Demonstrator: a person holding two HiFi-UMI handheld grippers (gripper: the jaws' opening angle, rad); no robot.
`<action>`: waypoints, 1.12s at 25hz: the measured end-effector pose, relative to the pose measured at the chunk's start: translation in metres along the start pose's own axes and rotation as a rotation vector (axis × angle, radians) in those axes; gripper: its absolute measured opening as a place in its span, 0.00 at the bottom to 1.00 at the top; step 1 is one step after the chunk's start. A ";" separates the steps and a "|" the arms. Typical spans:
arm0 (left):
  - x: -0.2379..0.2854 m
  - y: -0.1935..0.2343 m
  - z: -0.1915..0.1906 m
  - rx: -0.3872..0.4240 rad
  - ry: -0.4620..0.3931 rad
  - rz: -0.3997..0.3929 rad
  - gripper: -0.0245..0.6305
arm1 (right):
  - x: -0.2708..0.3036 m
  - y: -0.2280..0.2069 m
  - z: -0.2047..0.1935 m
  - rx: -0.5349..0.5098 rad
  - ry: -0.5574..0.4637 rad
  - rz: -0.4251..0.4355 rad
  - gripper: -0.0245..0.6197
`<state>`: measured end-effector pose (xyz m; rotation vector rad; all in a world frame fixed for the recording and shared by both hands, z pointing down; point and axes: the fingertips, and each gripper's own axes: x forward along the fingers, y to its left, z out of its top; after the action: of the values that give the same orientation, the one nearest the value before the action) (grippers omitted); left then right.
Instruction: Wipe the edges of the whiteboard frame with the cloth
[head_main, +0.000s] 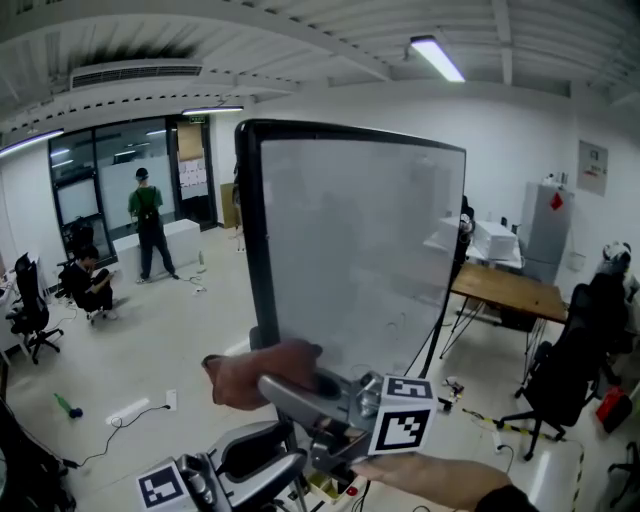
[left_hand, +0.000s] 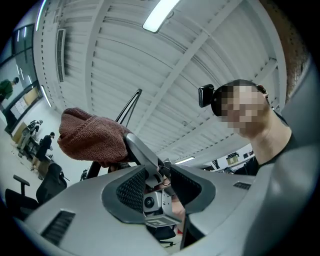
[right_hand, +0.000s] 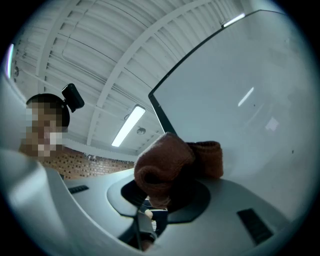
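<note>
The whiteboard (head_main: 360, 250) stands upright straight ahead, its black frame (head_main: 258, 240) running down the left side. A brown cloth (head_main: 255, 377) is bunched against the lower part of that left edge, and my right gripper (head_main: 268, 384) is shut on it, reaching in from the right. In the right gripper view the cloth (right_hand: 172, 165) fills the jaws of the right gripper (right_hand: 162, 197), with the board (right_hand: 240, 100) and its frame (right_hand: 162, 120) just beyond. My left gripper (head_main: 262, 455) hangs below, open and holding nothing; the left gripper (left_hand: 159, 187) looks up at the cloth (left_hand: 92, 135).
A wooden table (head_main: 510, 290) and a black office chair (head_main: 565, 370) stand to the right of the board. Far left, one person stands (head_main: 150, 235) and another sits (head_main: 90, 285). A green bottle (head_main: 65, 405) and a power strip (head_main: 125, 410) lie on the floor.
</note>
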<state>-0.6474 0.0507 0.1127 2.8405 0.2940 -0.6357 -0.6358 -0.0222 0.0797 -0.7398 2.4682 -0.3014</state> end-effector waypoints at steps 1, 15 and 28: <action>0.001 0.000 0.004 0.002 0.006 -0.016 0.27 | 0.002 0.001 0.002 -0.003 -0.001 -0.007 0.20; 0.025 0.000 0.050 0.046 0.035 -0.118 0.27 | 0.028 0.024 0.054 -0.160 -0.012 -0.034 0.20; 0.053 -0.010 0.078 0.129 0.073 -0.138 0.27 | 0.041 0.041 0.088 -0.221 -0.002 -0.022 0.20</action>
<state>-0.6337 0.0483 0.0188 2.9910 0.4823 -0.5981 -0.6342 -0.0168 -0.0251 -0.8563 2.5187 -0.0354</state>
